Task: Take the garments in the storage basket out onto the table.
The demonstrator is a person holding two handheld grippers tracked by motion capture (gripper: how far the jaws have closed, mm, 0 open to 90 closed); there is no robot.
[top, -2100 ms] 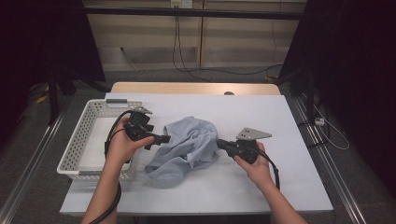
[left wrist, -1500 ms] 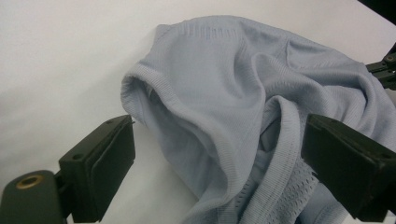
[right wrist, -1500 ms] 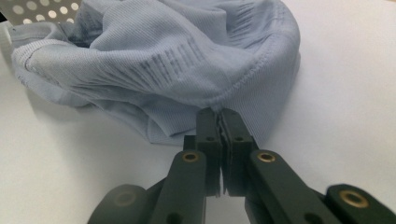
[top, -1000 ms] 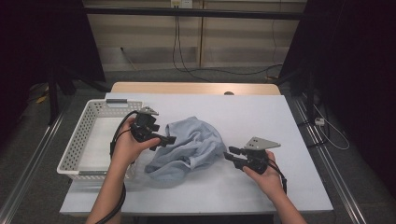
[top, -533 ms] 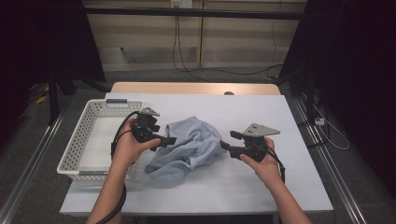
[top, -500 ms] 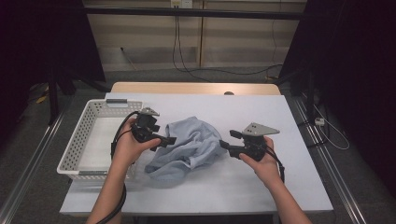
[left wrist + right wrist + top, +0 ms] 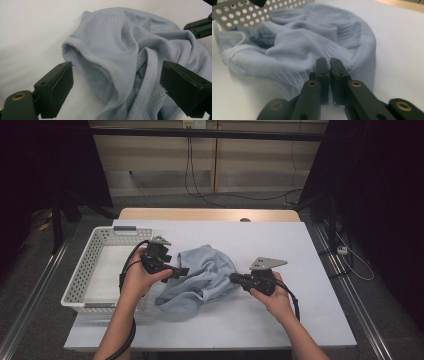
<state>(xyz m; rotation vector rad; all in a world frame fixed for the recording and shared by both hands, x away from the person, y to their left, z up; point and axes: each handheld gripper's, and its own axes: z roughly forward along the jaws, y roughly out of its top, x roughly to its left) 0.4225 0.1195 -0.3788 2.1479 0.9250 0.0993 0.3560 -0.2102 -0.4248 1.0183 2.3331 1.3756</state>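
Now the right claw (image 7: 329, 62) is pinching the blue garment's (image 7: 202, 277) edge, its jaws having just been closing. The left claw (image 7: 115, 92) is hanging spread over a fold; it should bite deep before lifting.

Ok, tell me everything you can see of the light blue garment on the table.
The light blue garment is a soft knit, ribbed along its hems, with an open mesh patch showing in the left gripper view. It lies crumpled in a loose heap on the white table, just right of the white basket. The right gripper has just closed, its jaws pinching a ribbed edge on the garment's right side. The left gripper stands wide open astride a raised fold, pads apart from the cloth.
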